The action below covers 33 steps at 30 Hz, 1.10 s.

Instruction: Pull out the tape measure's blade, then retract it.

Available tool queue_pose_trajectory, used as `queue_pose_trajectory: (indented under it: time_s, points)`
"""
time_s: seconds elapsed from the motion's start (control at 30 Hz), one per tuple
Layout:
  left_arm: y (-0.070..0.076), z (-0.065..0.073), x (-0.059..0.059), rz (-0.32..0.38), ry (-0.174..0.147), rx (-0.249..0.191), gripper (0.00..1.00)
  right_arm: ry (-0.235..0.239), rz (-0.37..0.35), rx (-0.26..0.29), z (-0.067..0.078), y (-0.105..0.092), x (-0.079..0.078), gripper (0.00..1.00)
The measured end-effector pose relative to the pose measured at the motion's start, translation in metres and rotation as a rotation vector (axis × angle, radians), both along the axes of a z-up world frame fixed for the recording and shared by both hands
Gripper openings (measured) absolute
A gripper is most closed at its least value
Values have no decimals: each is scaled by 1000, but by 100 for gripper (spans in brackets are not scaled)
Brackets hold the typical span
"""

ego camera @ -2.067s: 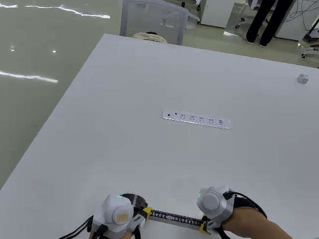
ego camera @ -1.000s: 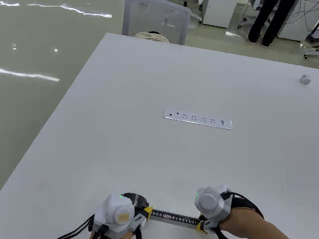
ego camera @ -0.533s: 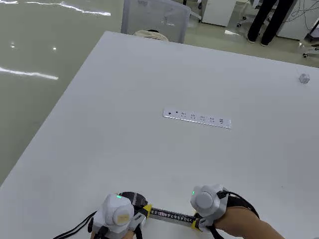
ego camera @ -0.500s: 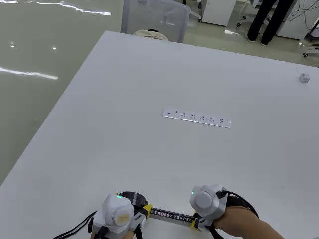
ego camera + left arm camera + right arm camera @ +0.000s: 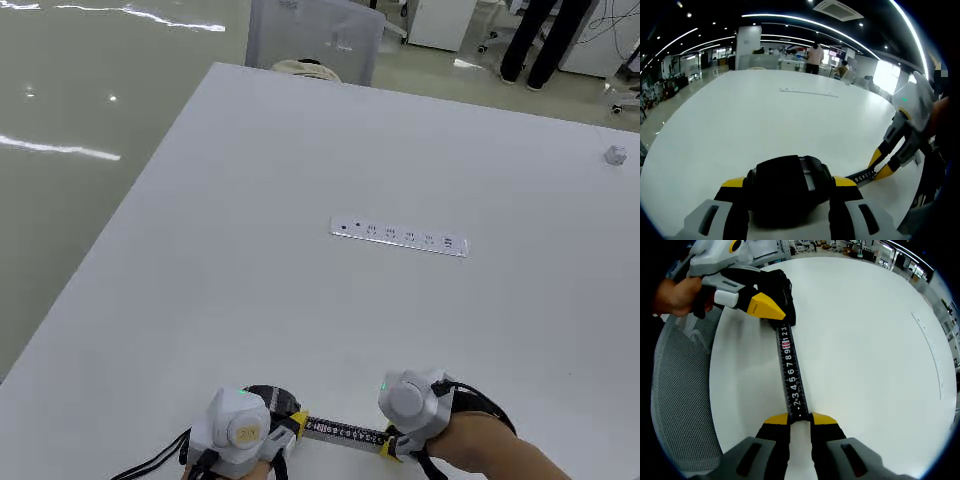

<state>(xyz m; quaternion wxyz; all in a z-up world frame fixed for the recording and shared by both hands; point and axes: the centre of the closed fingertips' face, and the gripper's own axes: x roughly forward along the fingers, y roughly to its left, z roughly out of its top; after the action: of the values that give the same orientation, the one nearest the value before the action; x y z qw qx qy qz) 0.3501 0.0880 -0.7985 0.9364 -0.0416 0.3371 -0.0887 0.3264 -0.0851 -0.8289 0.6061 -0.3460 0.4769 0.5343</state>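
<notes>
We find the tape measure [image 5: 787, 187], a black rounded body, sitting on the near edge of the white table [image 5: 300, 200], close to the person. Its blade [image 5: 791, 375] is drawn out a short way to the person's right and lies low over the tabletop; it is dark with white numerals, the low figures nearest its free end. The left gripper [image 5: 788, 186] has its yellow-tipped jaws closed against the two sides of the tape measure, gripping it firmly. The right gripper [image 5: 800, 418] has its jaws drawn narrow and pinched onto the free end of the blade, the yellow tips meeting either side of it. In the head view we note the two grippers near each other at the bottom of the picture, with the exposed blade spanning the gap between them. A hand [image 5: 677, 295] grips the left gripper in the right gripper view, and a forearm [image 5: 490, 450] runs behind the right gripper in the head view. Further up the table, well apart from the work, lies a white power strip [image 5: 399, 237], and a small grey object [image 5: 615, 154] sits near the far right edge. A grey chair [image 5: 310, 35] stands beyond the far end of the table, and a person's legs [image 5: 530, 40] are on the floor past it.
</notes>
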Motion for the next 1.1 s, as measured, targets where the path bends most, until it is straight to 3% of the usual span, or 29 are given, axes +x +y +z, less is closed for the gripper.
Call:
queue_pose_trajectory:
  time_s: [1.1]
  points:
    - [-1,-1,-1,-38,13,-19,61,6,-5,6,-1,12,-2,15]
